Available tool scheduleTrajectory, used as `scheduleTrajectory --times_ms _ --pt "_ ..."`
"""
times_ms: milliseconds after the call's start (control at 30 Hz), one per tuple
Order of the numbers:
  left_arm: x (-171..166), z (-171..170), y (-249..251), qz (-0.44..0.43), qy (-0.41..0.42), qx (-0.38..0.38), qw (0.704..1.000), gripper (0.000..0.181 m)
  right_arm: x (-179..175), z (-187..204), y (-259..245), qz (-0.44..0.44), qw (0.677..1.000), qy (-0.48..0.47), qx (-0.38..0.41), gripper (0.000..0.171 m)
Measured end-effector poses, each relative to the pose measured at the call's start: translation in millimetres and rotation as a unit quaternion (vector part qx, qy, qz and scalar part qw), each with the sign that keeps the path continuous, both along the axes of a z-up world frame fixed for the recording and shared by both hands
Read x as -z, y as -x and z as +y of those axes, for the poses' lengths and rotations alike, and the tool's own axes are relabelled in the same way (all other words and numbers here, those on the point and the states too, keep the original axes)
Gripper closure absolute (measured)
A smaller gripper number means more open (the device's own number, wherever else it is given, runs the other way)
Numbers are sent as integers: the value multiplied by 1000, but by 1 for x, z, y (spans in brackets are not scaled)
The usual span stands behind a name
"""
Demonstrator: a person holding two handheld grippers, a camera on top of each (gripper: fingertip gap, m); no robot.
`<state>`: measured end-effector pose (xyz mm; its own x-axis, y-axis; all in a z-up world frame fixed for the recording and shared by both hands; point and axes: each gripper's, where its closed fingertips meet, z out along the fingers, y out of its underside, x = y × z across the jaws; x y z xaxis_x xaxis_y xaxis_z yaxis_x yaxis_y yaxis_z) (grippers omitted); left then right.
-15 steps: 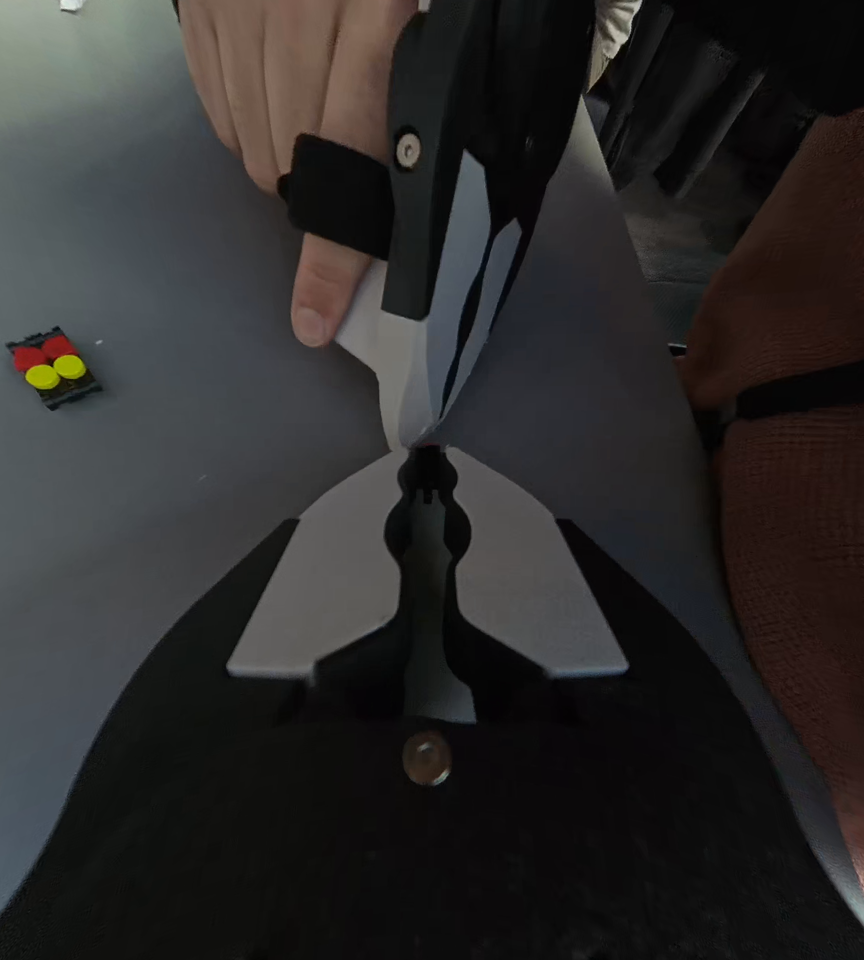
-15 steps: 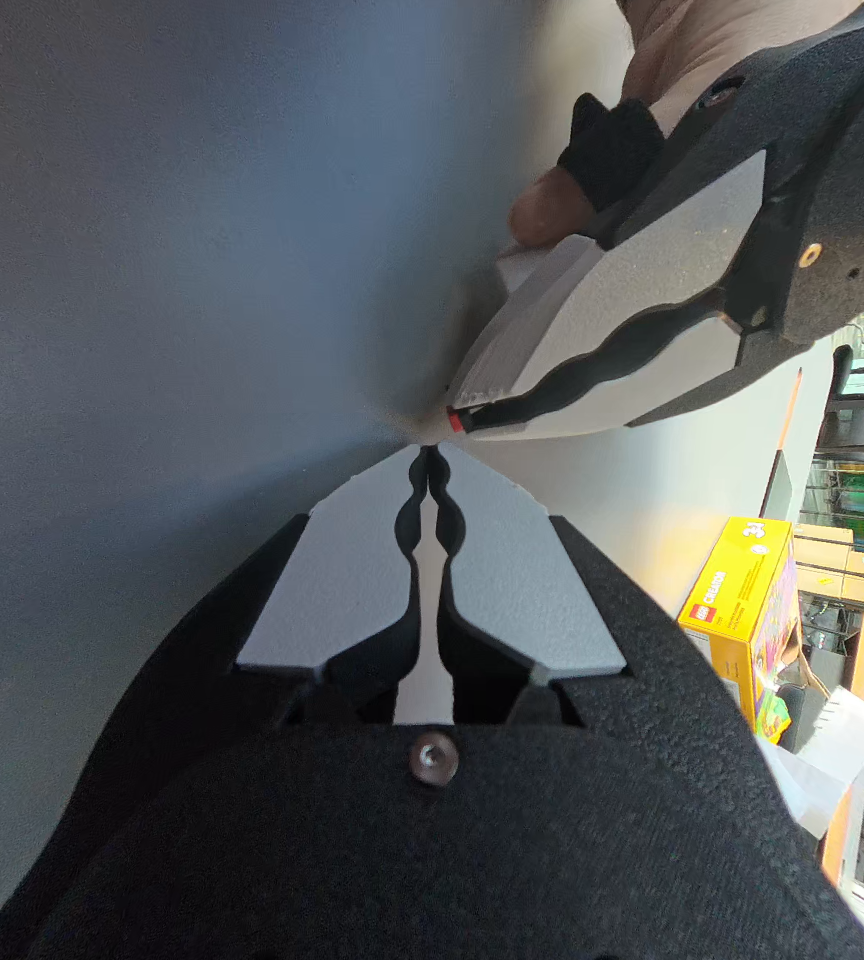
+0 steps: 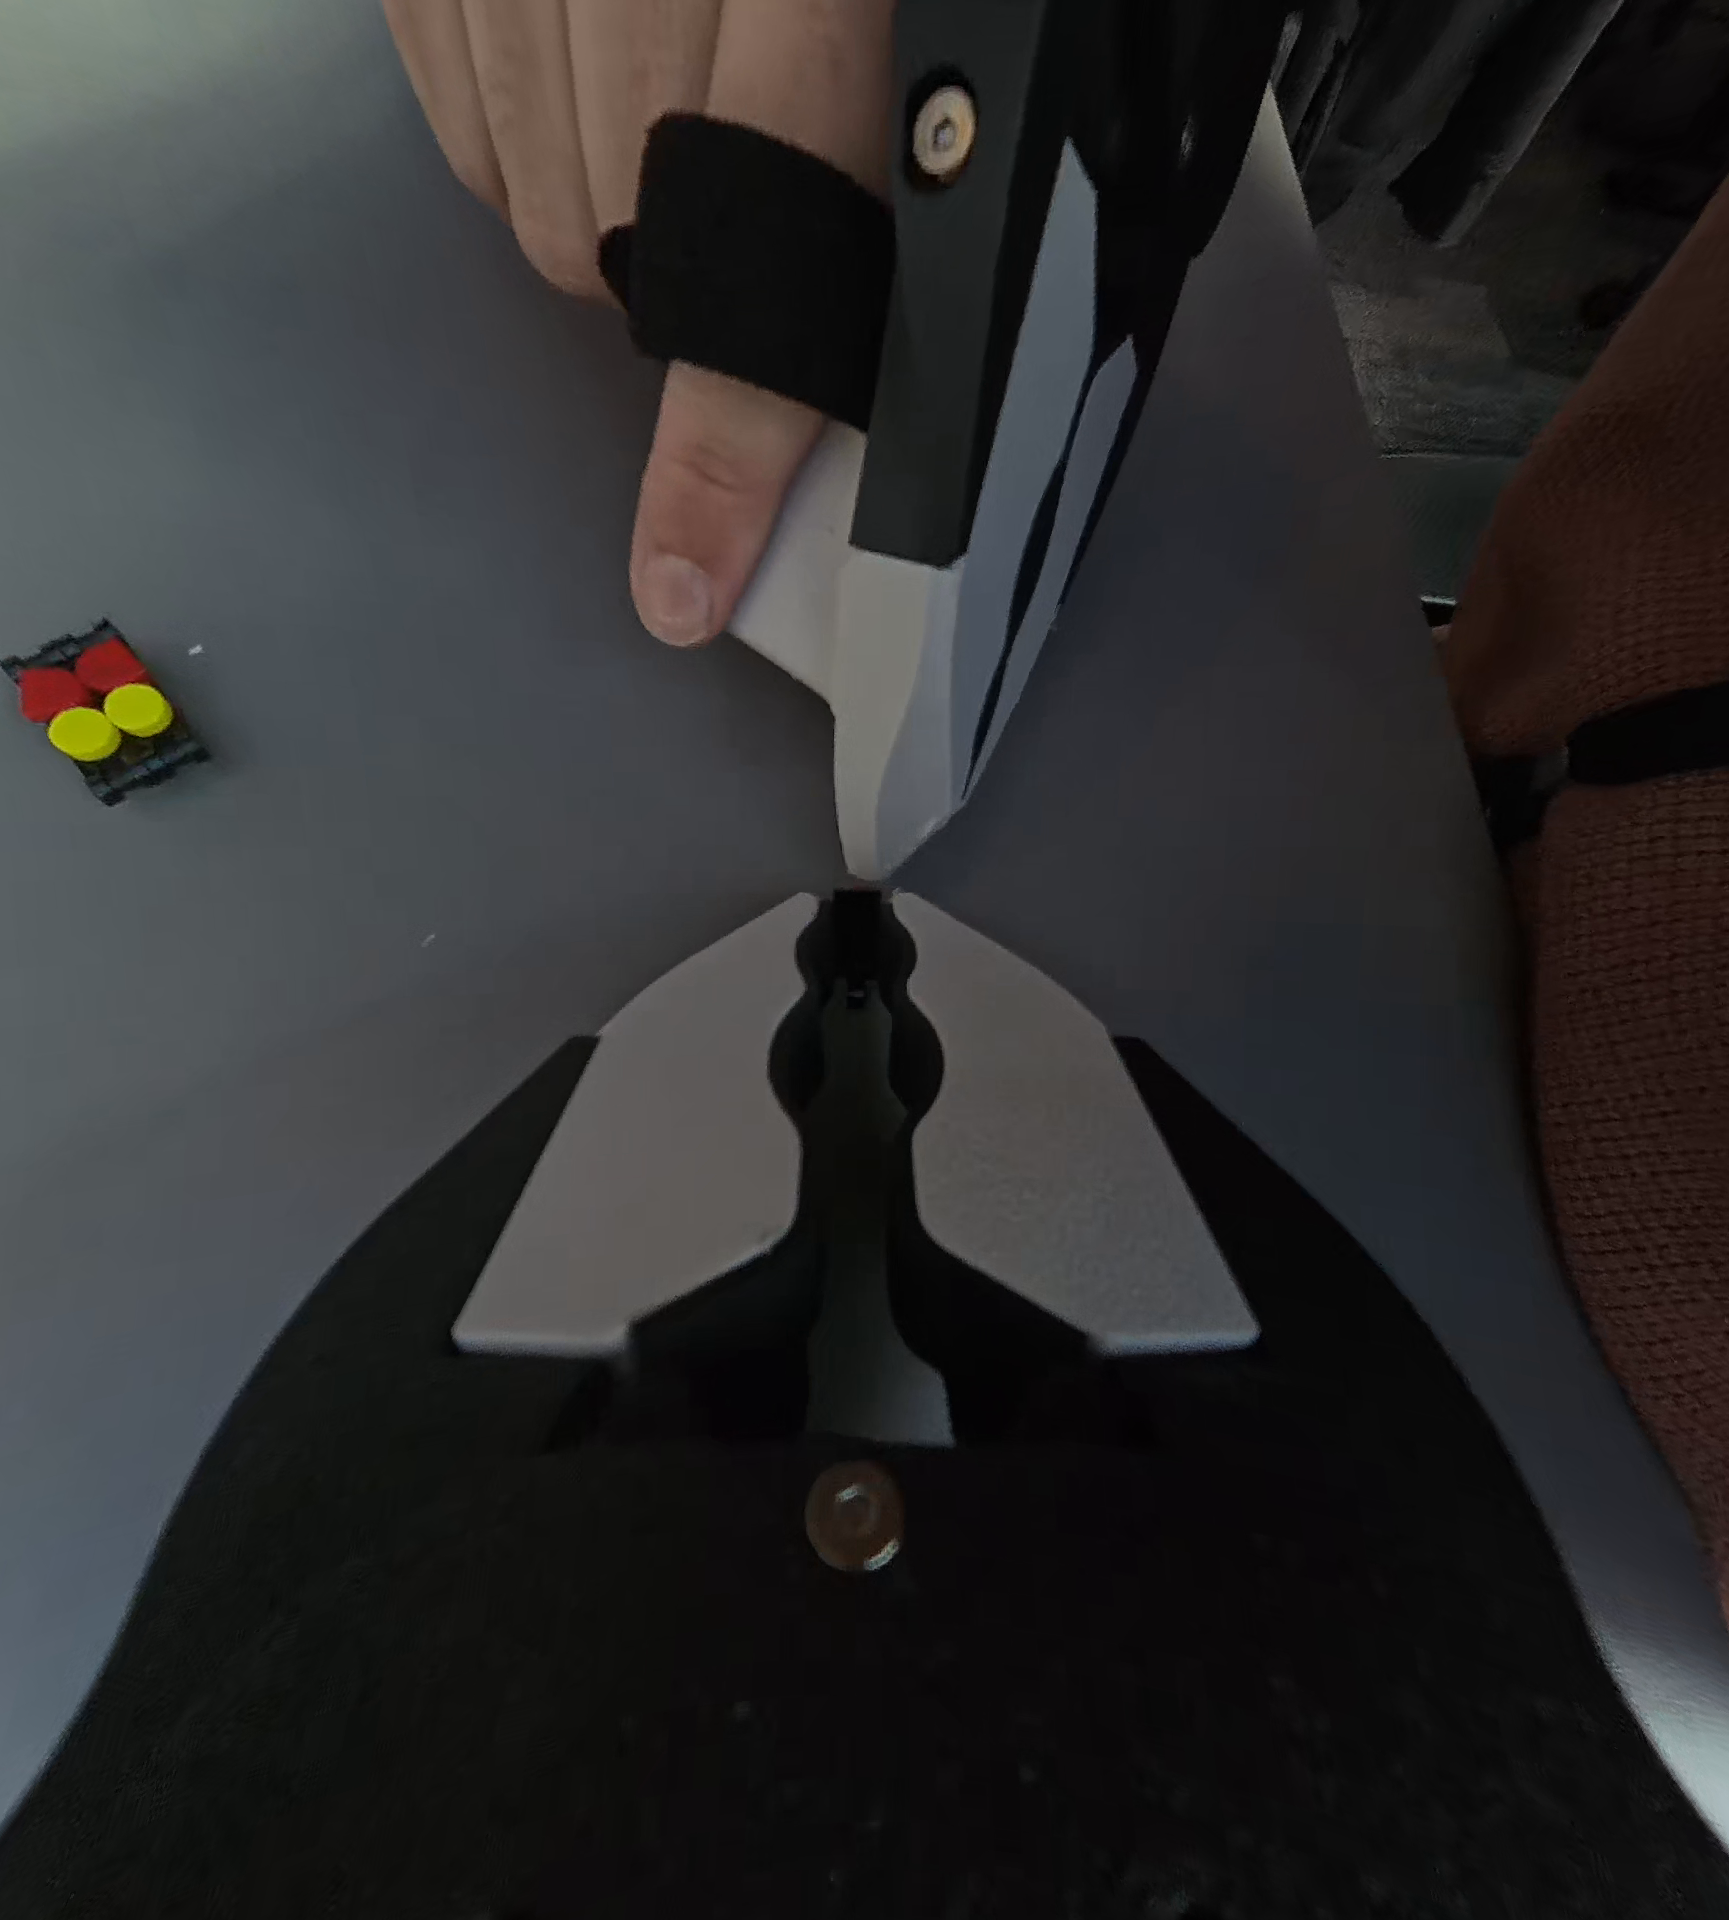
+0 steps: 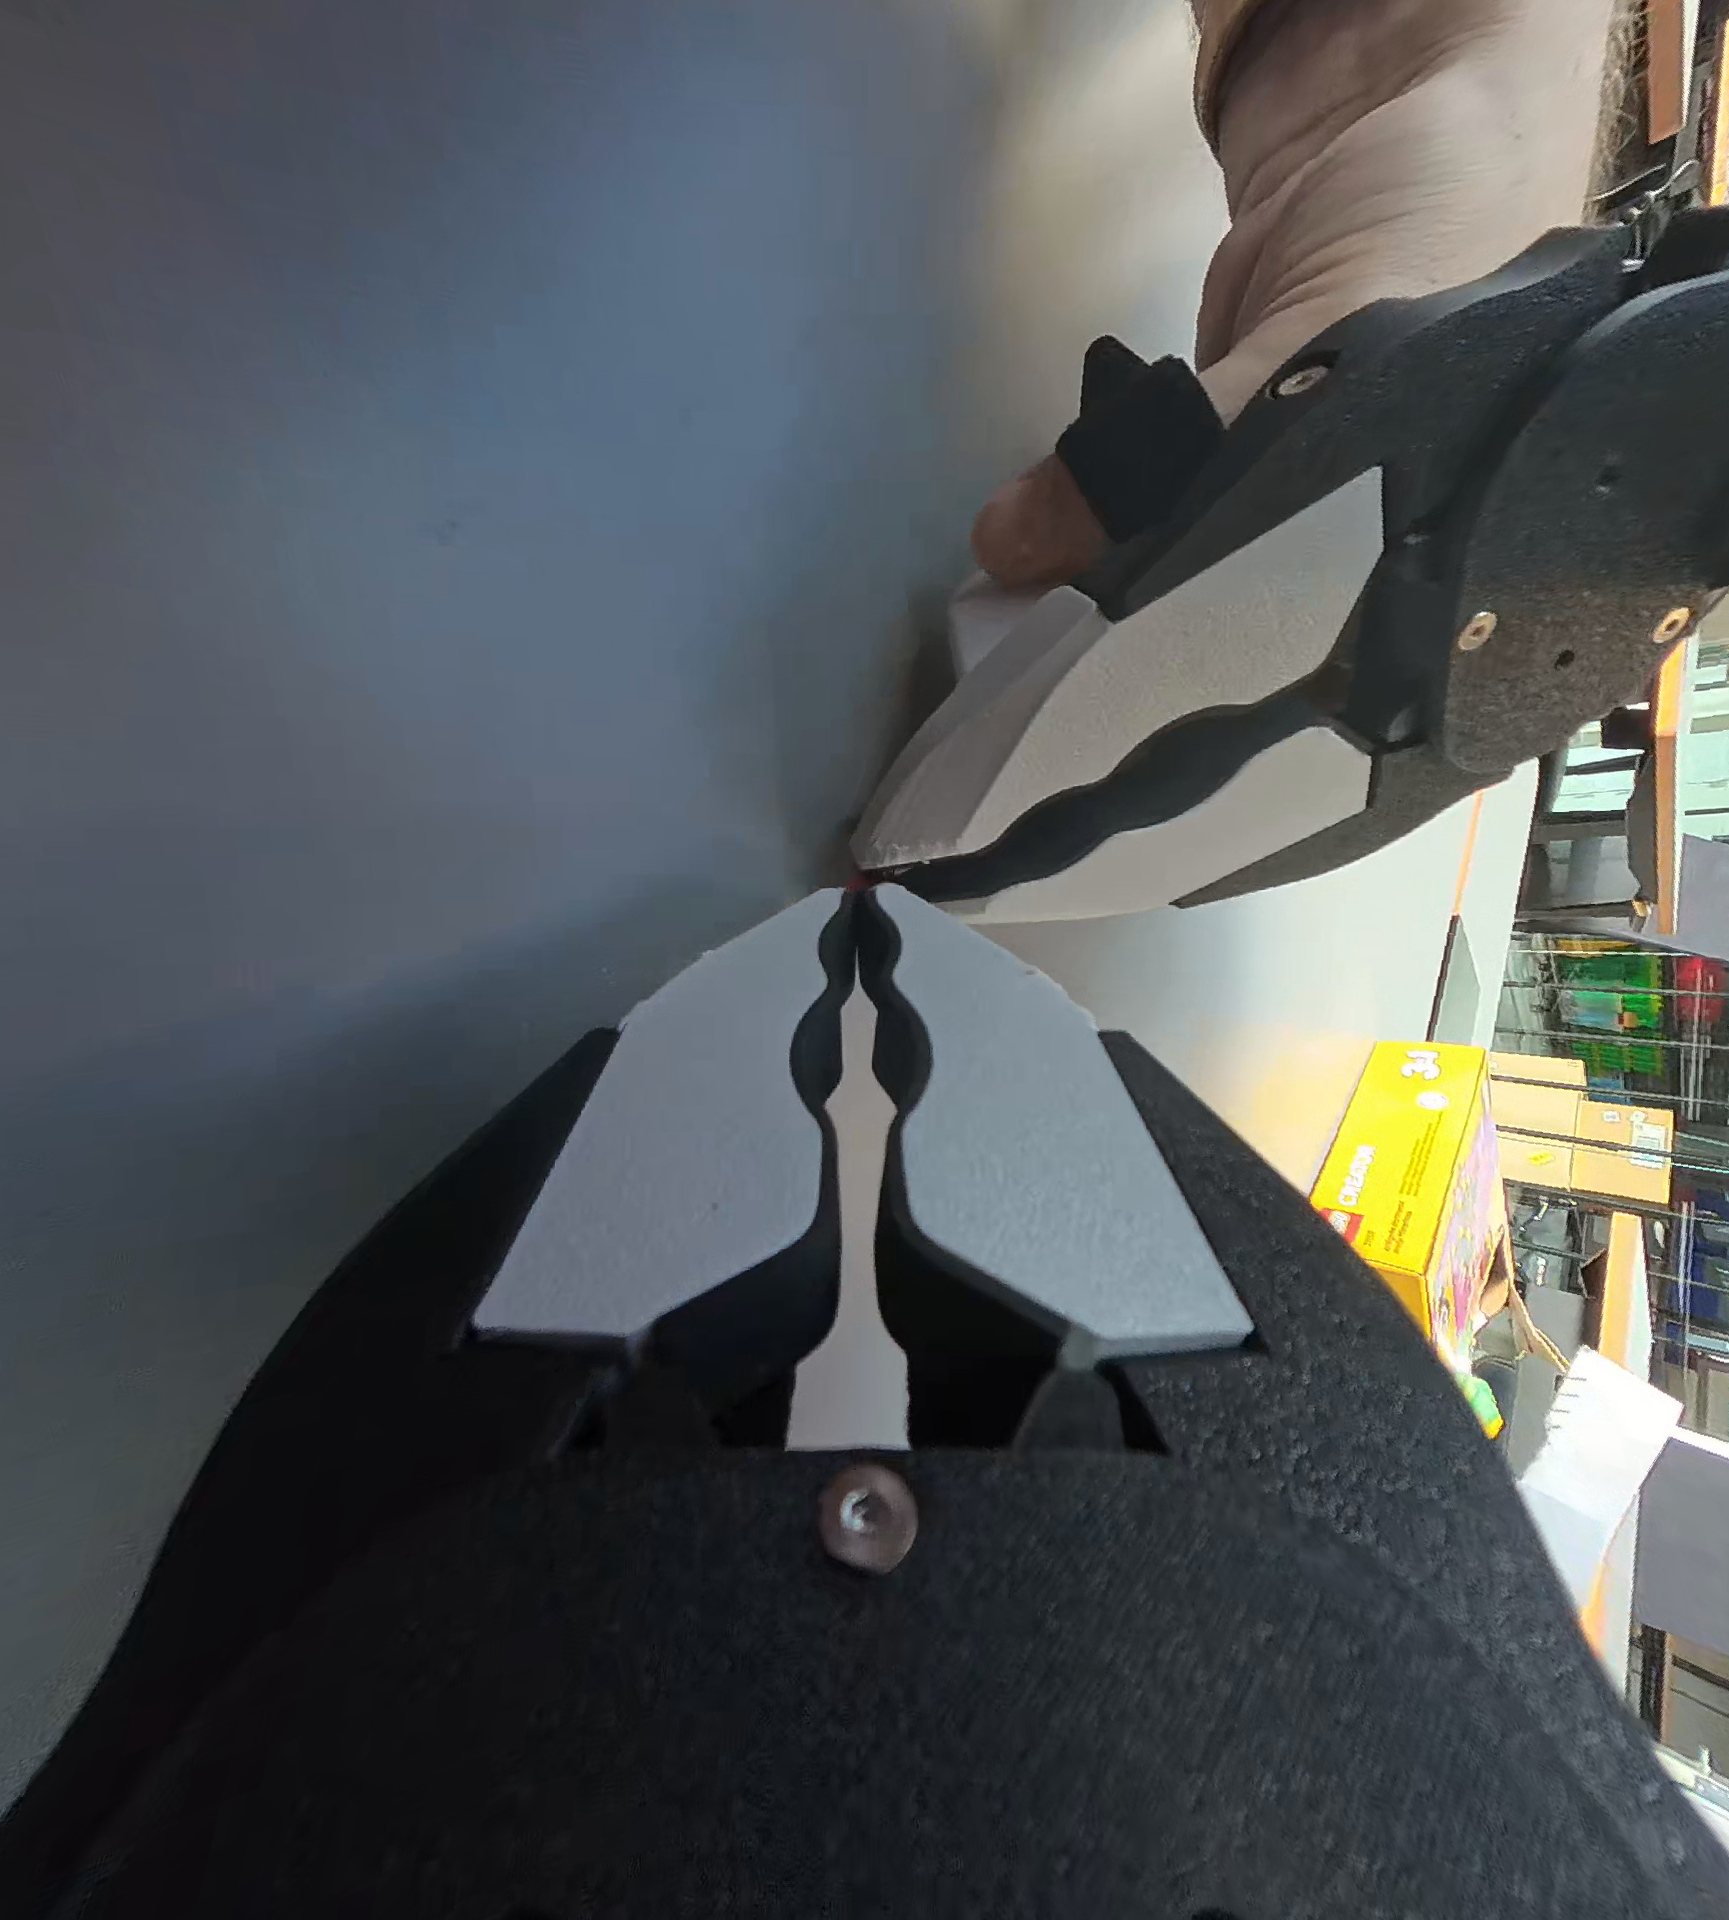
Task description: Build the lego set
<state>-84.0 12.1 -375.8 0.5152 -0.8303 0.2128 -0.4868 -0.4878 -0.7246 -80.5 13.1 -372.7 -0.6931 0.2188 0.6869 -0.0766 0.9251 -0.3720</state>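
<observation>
Two grippers meet tip to tip over a plain grey table (image 3: 340, 436), largest thing in either view. At the table's near edge, right side of the left wrist view, a person's rust-brown knitted sleeve (image 3: 1670, 1039) with a dark band across it.

Left gripper (image 3: 855, 902): black body, pale grey fingers (image 3: 673, 1143) drawn in close, pinching a small dark lego piece (image 3: 853, 925) right at the tips. From the right wrist view the same gripper (image 4: 896, 868) comes in from the right, jaws nearly together, a hand (image 4: 1359, 208) with a black finger strap behind it.

Right gripper (image 4: 858, 902): fingers (image 4: 1026, 1143) pressed together at the tips, a sliver of red just showing where the two grippers' tips touch; which gripper holds it, cannot tell. In the left wrist view it (image 3: 875, 868) points down from above, its tip touching the dark piece, held by a hand (image 3: 714, 343) with a black strap over one finger.

Yellow lego box (image 4: 1411, 1174) stands far right on the table edge, white paper (image 4: 1587, 1434) just below it, shelving behind.

Small black lego plate (image 3: 107, 717) lies well apart to the left on the table, carrying two red round studs and two yellow ones.
</observation>
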Motion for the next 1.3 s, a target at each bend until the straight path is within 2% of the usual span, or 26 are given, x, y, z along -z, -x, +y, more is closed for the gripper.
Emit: scheduleTrajectory --times_ms 567,1000,1300 --pt "2 0 1 18 -4 0 1000 174 7 -3 0 -11 999 -46 -11 171" --pt "4 2 3 32 -13 -27 999 174 6 -1 2 -27 998 -29 53 171" --pt "3 3 4 21 -4 -49 999 176 7 -2 4 -39 994 -90 48 171"
